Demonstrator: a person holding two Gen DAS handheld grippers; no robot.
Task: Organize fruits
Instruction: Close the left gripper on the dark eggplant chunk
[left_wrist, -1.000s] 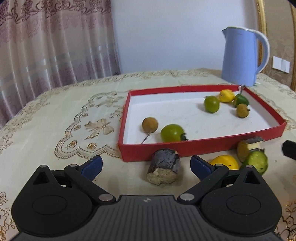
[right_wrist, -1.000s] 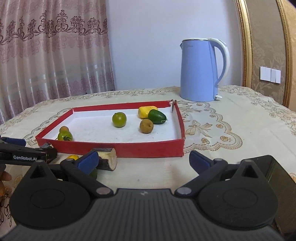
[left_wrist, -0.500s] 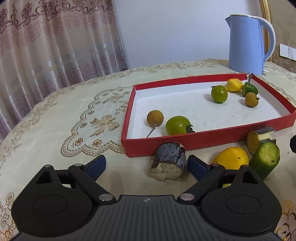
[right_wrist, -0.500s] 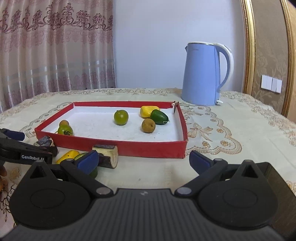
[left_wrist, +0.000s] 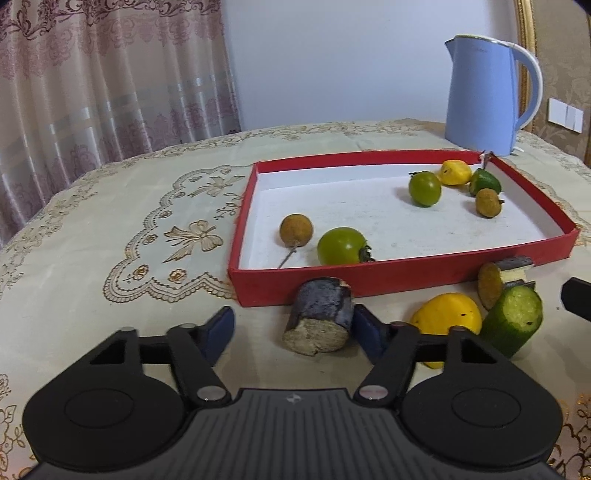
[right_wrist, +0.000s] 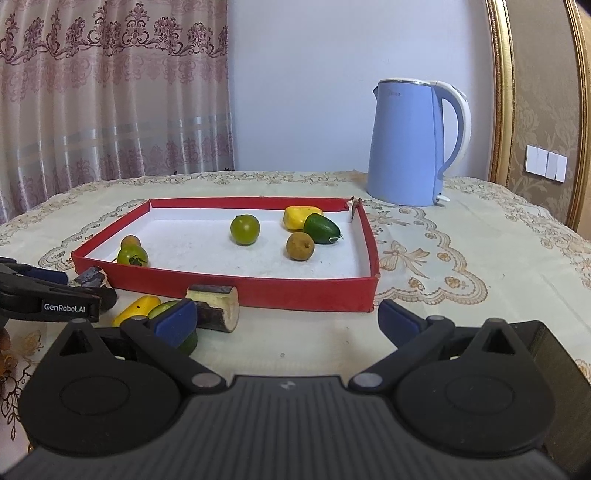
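Observation:
A red tray (left_wrist: 406, 275) (right_wrist: 258, 291) holds two green tomatoes (left_wrist: 341, 245) (left_wrist: 424, 188), two brown longans (left_wrist: 295, 229) (left_wrist: 488, 202), a yellow fruit (left_wrist: 456, 172) and a green fruit (left_wrist: 485, 181). In front of the tray lie a dark stub (left_wrist: 319, 319), a yellow fruit (left_wrist: 447, 315), a green cucumber piece (left_wrist: 513, 319) and a second dark piece (left_wrist: 504, 275). My left gripper (left_wrist: 293, 328) is open, the stub between its fingers, not gripped. My right gripper (right_wrist: 288, 317) is open and empty before the tray's near right corner.
A blue kettle (left_wrist: 484, 96) (right_wrist: 410, 144) stands behind the tray at the right. The table has a cream embroidered cloth (left_wrist: 129, 240). Curtains hang at the back left. A dark box (right_wrist: 554, 369) sits under my right gripper's right side.
My left gripper has moved forward and right toward the dark stub, which now lies between its fingers. My right gripper has shifted slightly; both stay open.

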